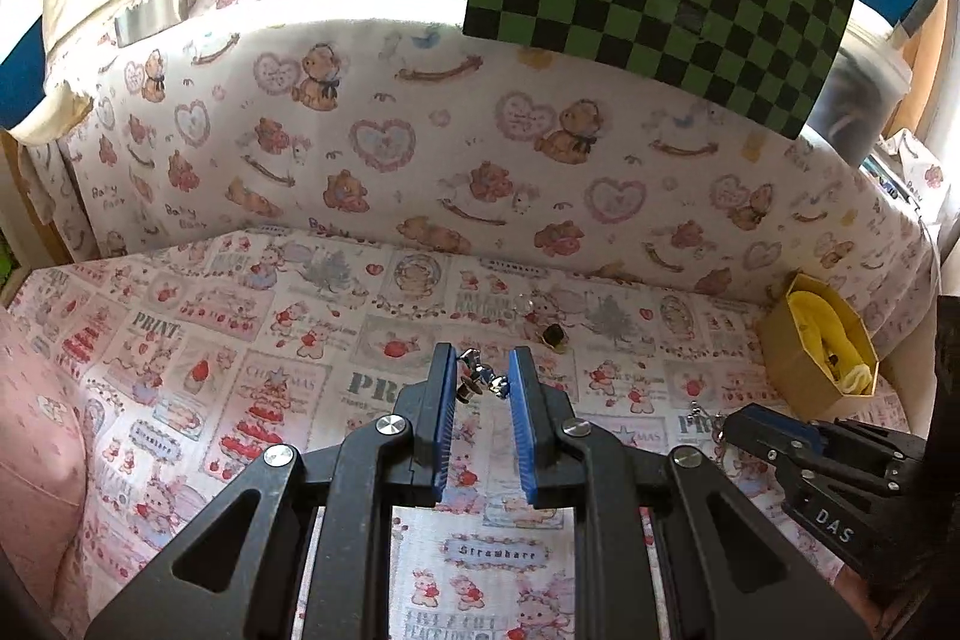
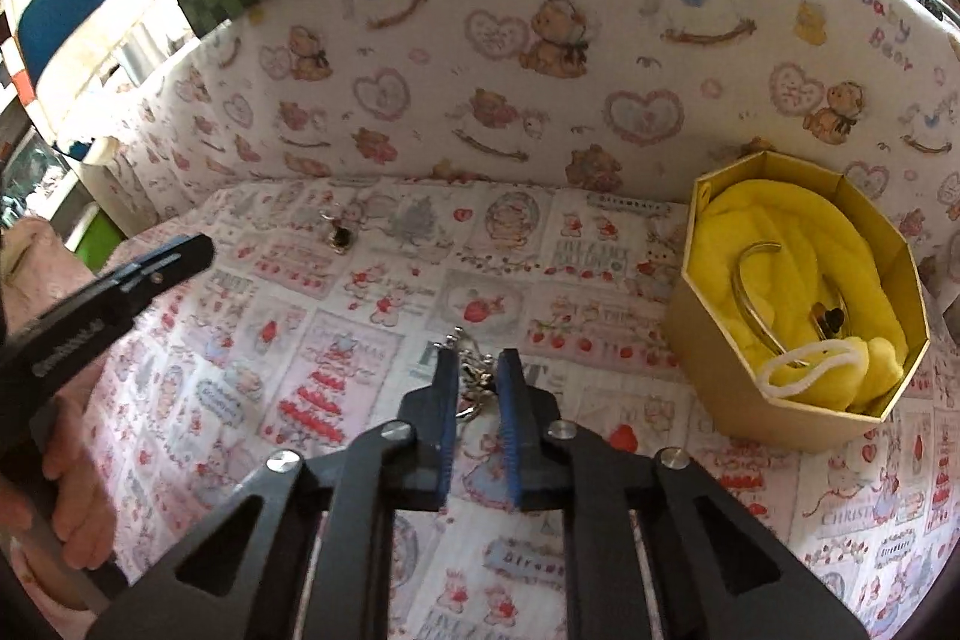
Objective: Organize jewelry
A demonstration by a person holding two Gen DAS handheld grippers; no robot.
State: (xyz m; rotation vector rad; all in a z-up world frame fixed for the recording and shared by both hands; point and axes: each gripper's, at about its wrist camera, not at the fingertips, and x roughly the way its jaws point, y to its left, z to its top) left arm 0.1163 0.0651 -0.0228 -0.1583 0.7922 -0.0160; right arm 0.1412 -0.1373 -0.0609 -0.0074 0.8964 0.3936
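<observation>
The box — an eight-sided gold carton lined with yellow cloth — stands at the right of the printed cover, close to the padded back wall, and it already holds some of the jewelry: a metal bangle curves across the cloth, and a small dark-stoned piece lies beside it. So part of the sorting looks done. Two pieces are in the claws. The left gripper is closed on a small silver piece, which hangs between its blue pads above the cover, well left of the box. The right gripper is low over the cover, its pads drawn in on a tangle of silver chain; the chain seems pinched, though part of it trails on the cloth, so I judge the grip fresh and the lift not yet made. One more piece is loose — a dark stone charm lying far back on the cover, near the wall. A clear bead-like thing sits just behind it, too faint to name. What remains, as I read it: carry both held pieces to the box, release them there, then fetch the charm.
</observation>
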